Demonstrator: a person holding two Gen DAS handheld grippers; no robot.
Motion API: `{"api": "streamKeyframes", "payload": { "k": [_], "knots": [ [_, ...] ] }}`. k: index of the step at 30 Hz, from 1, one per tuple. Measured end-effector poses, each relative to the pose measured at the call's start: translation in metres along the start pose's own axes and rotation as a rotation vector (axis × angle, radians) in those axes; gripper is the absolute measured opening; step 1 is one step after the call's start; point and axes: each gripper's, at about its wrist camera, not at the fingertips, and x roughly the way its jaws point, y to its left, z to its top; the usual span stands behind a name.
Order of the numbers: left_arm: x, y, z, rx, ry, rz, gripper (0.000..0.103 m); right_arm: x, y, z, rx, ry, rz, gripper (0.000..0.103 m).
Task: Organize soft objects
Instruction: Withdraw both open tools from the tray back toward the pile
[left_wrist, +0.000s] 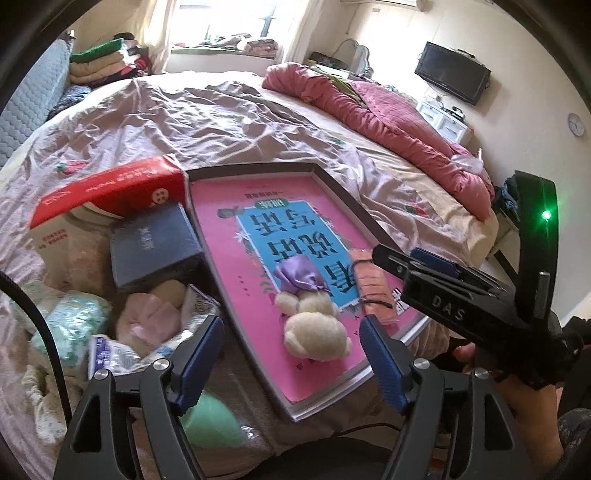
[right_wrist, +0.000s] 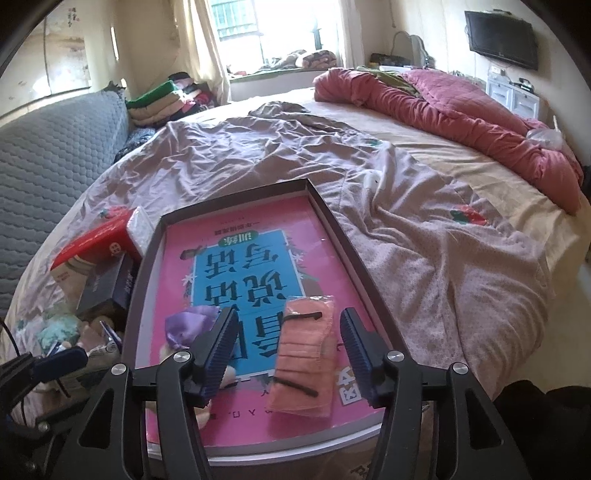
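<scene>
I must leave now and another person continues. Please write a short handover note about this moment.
Left hand-held gripper: open, holding nothing, above the cream plush toy with purple satin bow.
Right hand-held gripper: open, holding nothing, above the folded salmon-pink cloth pack.
Done: both lie side by side on the pink book inside the dark shallow tray.
Left: soft items in the pile beside the tray.

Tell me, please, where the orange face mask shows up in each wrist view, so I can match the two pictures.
Left wrist view: the orange face mask lies right of centre on the pink book, beside the plush toy, partly hidden by the right gripper.
Right wrist view: the mask is low in the middle, lying between that gripper's open fingers, untouched.
Shared landmark: the pink book with its blue panel.
</scene>
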Motion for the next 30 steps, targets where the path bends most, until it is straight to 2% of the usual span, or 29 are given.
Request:
{"api": "streamKeyframes", "payload": {
  "k": [4, 6, 18, 23, 30],
  "knots": [
    [-0.007, 0.006, 0.001, -0.018, -0.012, 0.035, 0.077, -0.005, 0.009, 0.001, -0.020, -0.007, 0.009, 0.071],
    [-0.010, 0.009, 0.002, -0.031, -0.017, 0.045, 0.081, -0.008, 0.012, 0.002, -0.027, -0.012, 0.017, 0.072],
    [-0.029, 0.022, 0.004, -0.068, -0.058, 0.094, 0.081, -0.022, 0.026, 0.008, -0.063, -0.048, 0.032, 0.075],
    [-0.045, 0.028, 0.008, -0.083, -0.086, 0.101, 0.081, -0.029, 0.031, 0.011, -0.072, -0.070, 0.050, 0.076],
    [-0.074, 0.047, 0.015, -0.102, -0.128, 0.148, 0.081, -0.036, 0.038, 0.012, -0.070, -0.076, 0.098, 0.076]
  ]
}}
